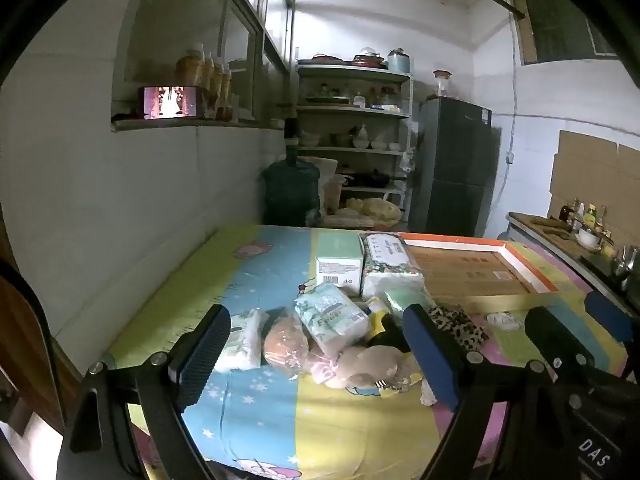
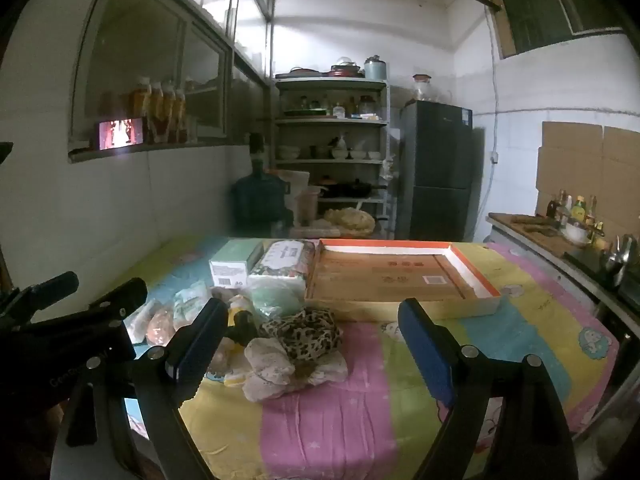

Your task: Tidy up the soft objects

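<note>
The left gripper (image 1: 320,354) hangs over the near edge of the table with its fingers spread wide and nothing between them. Just beyond it lie a peach plush toy (image 1: 286,342), a tissue pack (image 1: 334,316) printed in green and a beige stuffed animal (image 1: 370,364), all touching in one heap on the striped cartoon tablecloth (image 1: 280,412). The right gripper (image 2: 314,350) is likewise parted and holds nothing; ahead of it a leopard-print cloth (image 2: 308,334) rests on top of a pale bundled fabric (image 2: 276,368) near the middle of the table. Toward the far edge stand a mint-green box (image 2: 234,262) and, touching its right side, a floral napkin pack (image 2: 282,264). Right of these, an orange-rimmed shallow cardboard tray (image 2: 476,270) lies flat.
</note>
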The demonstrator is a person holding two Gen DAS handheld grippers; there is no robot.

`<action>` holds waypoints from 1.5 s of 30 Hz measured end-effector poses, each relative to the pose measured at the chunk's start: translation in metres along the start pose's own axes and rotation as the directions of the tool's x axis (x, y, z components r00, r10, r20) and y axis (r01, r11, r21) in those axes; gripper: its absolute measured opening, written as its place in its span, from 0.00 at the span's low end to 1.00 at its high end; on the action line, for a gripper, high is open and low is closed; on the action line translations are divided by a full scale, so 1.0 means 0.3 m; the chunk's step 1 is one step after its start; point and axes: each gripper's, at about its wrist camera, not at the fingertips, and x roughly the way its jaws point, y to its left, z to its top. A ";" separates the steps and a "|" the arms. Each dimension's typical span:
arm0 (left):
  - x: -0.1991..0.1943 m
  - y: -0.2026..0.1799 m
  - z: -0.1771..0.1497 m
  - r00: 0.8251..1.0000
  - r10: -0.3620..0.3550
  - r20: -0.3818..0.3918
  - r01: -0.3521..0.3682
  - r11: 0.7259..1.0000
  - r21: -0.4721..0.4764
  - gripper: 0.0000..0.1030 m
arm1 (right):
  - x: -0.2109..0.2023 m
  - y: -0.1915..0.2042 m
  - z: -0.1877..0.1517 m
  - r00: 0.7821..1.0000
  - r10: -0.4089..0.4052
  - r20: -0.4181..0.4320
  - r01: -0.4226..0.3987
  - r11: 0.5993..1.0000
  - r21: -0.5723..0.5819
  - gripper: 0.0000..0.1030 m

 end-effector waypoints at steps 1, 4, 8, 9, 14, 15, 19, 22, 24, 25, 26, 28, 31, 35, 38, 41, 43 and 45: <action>0.000 -0.001 -0.001 1.000 0.001 -0.001 -0.001 1.000 0.005 0.86 | 0.001 -0.001 0.000 1.000 0.002 0.003 -0.002 1.000 0.005 0.85; -0.007 -0.007 -0.006 1.000 0.006 0.002 -0.006 1.000 0.015 0.85 | 0.000 -0.001 -0.002 1.000 0.000 0.000 0.000 1.000 0.003 0.85; -0.006 -0.017 -0.003 1.000 -0.020 -0.014 0.021 1.000 0.022 0.84 | 0.006 -0.005 -0.002 1.000 -0.005 -0.012 0.005 1.000 0.002 0.85; -0.008 -0.017 -0.003 1.000 -0.021 -0.013 0.021 1.000 0.022 0.84 | 0.003 -0.006 -0.001 1.000 -0.007 -0.012 0.007 1.000 0.001 0.85; -0.008 -0.017 -0.007 1.000 -0.019 -0.003 0.019 1.000 0.023 0.84 | 0.015 -0.023 0.000 1.000 -0.007 -0.025 0.007 1.000 0.008 0.85; -0.008 -0.018 -0.006 1.000 -0.019 -0.004 0.019 1.000 0.023 0.84 | 0.014 -0.023 0.000 1.000 -0.007 -0.026 0.007 1.000 0.007 0.85; -0.009 -0.016 -0.009 1.000 -0.018 -0.003 0.018 1.000 0.023 0.84 | 0.019 -0.015 0.000 0.999 -0.009 -0.032 0.010 1.000 0.006 0.85; -0.013 -0.017 -0.006 1.000 -0.016 -0.003 0.016 1.000 0.023 0.84 | 0.021 -0.013 0.000 0.999 -0.011 -0.033 0.011 1.000 0.004 0.85; -0.010 -0.014 -0.010 1.000 -0.017 -0.002 0.017 1.000 0.024 0.84 | 0.020 -0.013 0.002 0.999 -0.010 -0.034 0.010 1.000 0.003 0.85; -0.009 -0.012 -0.009 1.000 -0.018 -0.002 0.018 1.000 0.023 0.84 | 0.020 -0.014 0.001 0.999 -0.010 -0.034 0.010 1.000 0.003 0.85; -0.008 -0.010 -0.011 1.000 -0.014 -0.002 0.015 1.000 0.024 0.84 | 0.020 -0.014 0.001 0.999 -0.009 -0.034 0.010 1.000 0.004 0.85; -0.008 -0.005 -0.013 1.000 -0.007 0.002 0.007 1.000 0.026 0.84 | 0.021 -0.015 0.000 0.999 -0.009 -0.035 0.009 1.000 0.006 0.85; -0.012 0.005 -0.015 1.000 0.001 0.008 -0.001 1.000 0.023 0.84 | 0.021 -0.014 0.000 0.999 -0.009 -0.035 0.009 1.000 0.006 0.85; -0.012 0.011 -0.017 1.000 0.004 0.009 -0.005 1.000 0.022 0.84 | 0.024 -0.011 -0.007 0.999 -0.007 -0.038 0.008 1.000 0.003 0.85; -0.013 0.007 -0.018 1.000 0.004 0.010 -0.004 1.000 0.024 0.84 | 0.020 -0.010 -0.008 0.999 -0.008 -0.037 0.008 1.000 0.003 0.85; -0.013 0.007 -0.018 1.000 0.003 0.009 -0.003 1.000 0.024 0.84 | 0.020 -0.011 -0.006 0.999 -0.006 -0.038 0.006 1.000 0.003 0.85; -0.013 0.006 -0.019 1.000 0.003 0.009 -0.003 1.000 0.025 0.84 | 0.020 -0.012 -0.006 0.999 -0.006 -0.038 0.006 1.000 0.004 0.85; -0.014 0.008 -0.020 1.000 0.006 0.012 -0.006 1.000 0.023 0.84 | 0.020 -0.011 -0.006 0.999 -0.007 -0.038 0.007 1.000 0.004 0.85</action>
